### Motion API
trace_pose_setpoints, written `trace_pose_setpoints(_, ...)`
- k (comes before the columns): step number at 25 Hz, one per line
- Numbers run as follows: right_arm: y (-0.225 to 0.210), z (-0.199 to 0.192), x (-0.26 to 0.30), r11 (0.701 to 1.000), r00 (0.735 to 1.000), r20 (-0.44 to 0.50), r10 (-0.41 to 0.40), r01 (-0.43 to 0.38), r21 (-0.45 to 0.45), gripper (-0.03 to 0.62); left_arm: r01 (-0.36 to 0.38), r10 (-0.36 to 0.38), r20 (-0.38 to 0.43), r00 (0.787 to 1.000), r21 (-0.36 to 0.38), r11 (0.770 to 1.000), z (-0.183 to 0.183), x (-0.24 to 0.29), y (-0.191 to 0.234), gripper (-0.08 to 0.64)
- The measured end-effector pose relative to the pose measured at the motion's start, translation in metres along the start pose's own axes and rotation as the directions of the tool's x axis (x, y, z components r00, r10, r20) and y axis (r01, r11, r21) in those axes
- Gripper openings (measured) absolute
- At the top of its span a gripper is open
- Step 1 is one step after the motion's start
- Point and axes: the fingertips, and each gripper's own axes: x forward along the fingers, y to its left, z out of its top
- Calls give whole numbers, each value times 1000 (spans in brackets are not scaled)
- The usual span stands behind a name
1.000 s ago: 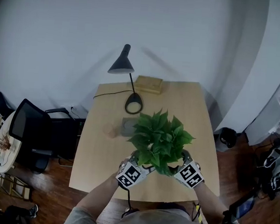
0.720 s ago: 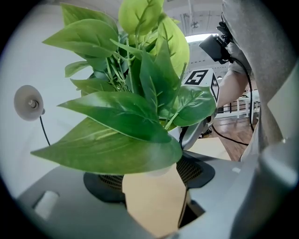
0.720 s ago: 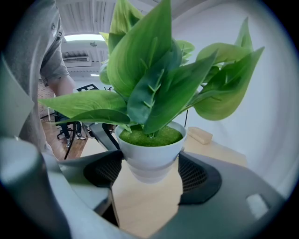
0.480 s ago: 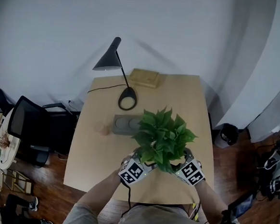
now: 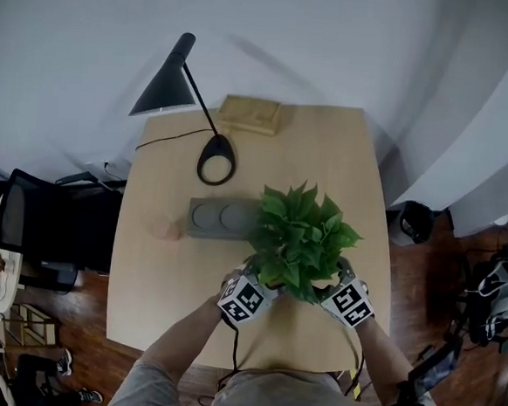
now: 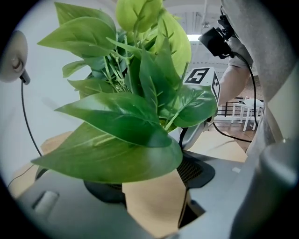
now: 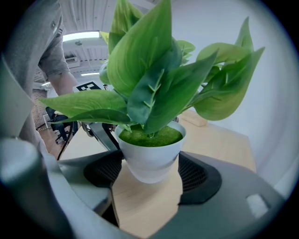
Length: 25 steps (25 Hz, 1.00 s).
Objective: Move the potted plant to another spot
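The potted plant point(image 5: 299, 236) has broad green leaves and a white pot point(image 7: 152, 154). It sits between my two grippers over the near right part of the wooden table point(image 5: 328, 151). My left gripper point(image 5: 261, 283) flanks the pot from the left and my right gripper point(image 5: 333, 287) from the right. In the right gripper view, the right gripper point(image 7: 149, 179) has its dark pads point(image 7: 196, 175) against the pot's sides. In the left gripper view, leaves point(image 6: 121, 121) hide most of the pot between the left gripper's point(image 6: 154, 186) wide-set jaws.
A black desk lamp point(image 5: 172, 82) stands at the table's far left on a round base point(image 5: 216, 160). A grey tray point(image 5: 222, 217) with two round hollows lies left of the plant, with a small pinkish thing point(image 5: 162, 228) beside it. A wooden box point(image 5: 250, 114) lies at the far edge. A black chair point(image 5: 51, 226) stands left of the table.
Both grippers have come down and toward me with the plant, away from the lamp base. The grey tray, partly hidden by leaves before, now shows in full.
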Motion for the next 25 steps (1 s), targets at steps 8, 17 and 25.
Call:
trace_pose_setpoints(8, -37, -34, 27, 1000, 999, -36, 2, -1, 25, 387, 15, -16, -37, 999, -19, 1000, -26, 46, 20, 330)
trace_pose_setpoints(17, -56, -54, 34, 1000, 999, -34, -21, 21, -10, 385, -17, 18, -42, 999, 15, 1000, -37, 75, 22, 328)
trace_pose_setpoints(25, -58, -56, 36, 999, 1000, -22, -21, 21, -31, 383, -45, 47, -40, 998, 49, 998, -40, 78, 23, 330)
